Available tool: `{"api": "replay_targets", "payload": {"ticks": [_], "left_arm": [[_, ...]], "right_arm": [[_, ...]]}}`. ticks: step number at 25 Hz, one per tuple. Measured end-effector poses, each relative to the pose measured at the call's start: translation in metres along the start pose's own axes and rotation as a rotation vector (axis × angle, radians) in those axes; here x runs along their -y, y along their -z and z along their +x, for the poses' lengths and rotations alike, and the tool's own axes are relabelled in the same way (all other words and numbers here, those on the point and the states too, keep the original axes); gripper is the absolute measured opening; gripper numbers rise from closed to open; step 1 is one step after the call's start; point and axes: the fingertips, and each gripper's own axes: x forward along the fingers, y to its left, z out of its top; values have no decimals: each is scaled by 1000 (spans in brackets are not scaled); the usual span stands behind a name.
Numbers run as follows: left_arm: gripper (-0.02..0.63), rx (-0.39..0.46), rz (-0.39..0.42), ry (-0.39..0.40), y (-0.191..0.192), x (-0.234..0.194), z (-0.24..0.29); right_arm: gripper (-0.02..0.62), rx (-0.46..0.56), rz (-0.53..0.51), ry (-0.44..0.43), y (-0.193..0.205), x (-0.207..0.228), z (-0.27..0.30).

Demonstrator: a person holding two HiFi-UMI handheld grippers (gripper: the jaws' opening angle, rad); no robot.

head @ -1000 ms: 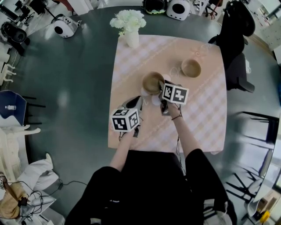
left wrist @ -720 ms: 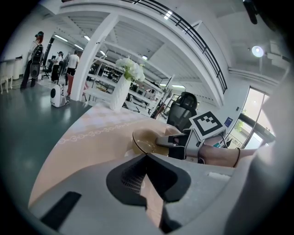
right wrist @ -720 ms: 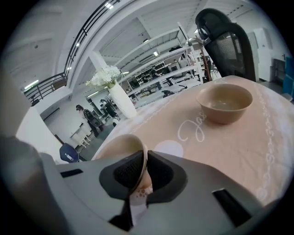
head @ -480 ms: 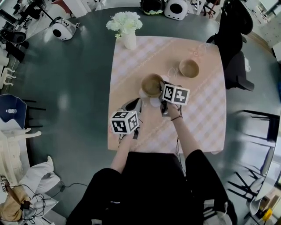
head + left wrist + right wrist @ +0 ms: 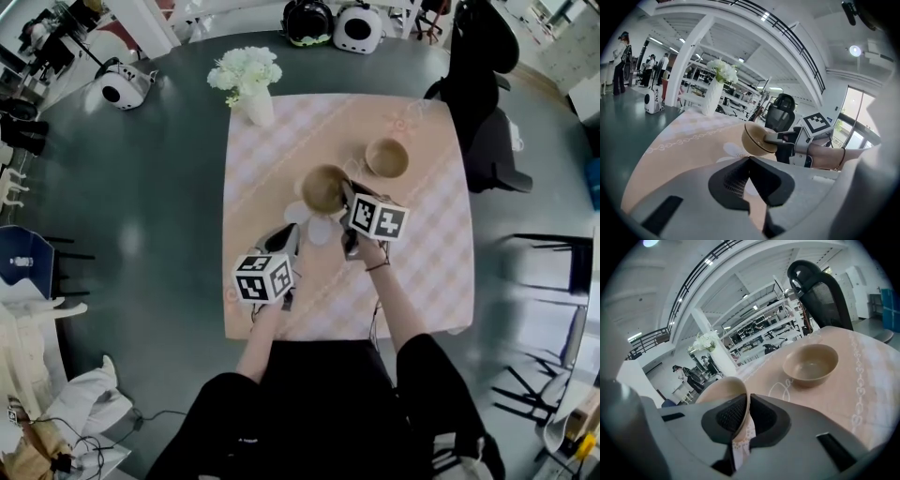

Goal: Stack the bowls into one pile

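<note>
Two tan bowls are on the pink checked table [image 5: 422, 272]. My right gripper [image 5: 345, 193] is shut on the near rim of one bowl [image 5: 323, 187] and holds it tilted just above the cloth. In the right gripper view that rim [image 5: 726, 394] is pinched between the pads of the right gripper [image 5: 746, 404]. The second bowl [image 5: 386, 157] [image 5: 811, 364] sits upright on the table beyond, to the right. My left gripper [image 5: 289, 236] [image 5: 749, 161] hovers near the table's left front, pads together with nothing in them. From the left gripper view the held bowl [image 5: 757, 139] hangs ahead.
A white vase of flowers [image 5: 251, 86] [image 5: 715, 89] stands at the table's far left corner. A black office chair [image 5: 473, 84] [image 5: 818, 291] stands by the far right side. A white flower print [image 5: 314, 223] marks the cloth under the held bowl.
The right gripper has risen a little with the bowl's rim in its jaws, so the bowl now hangs off the cloth. The left gripper has stayed about where it was.
</note>
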Motion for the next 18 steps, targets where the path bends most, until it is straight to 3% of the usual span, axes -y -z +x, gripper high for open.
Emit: {"api": "replay_targets", "payload": {"ticks": [18], "left_arm": [[-3, -1, 44, 72, -19, 48, 50]], "right_arm": [[14, 224, 33, 118, -79, 65, -38]]}}
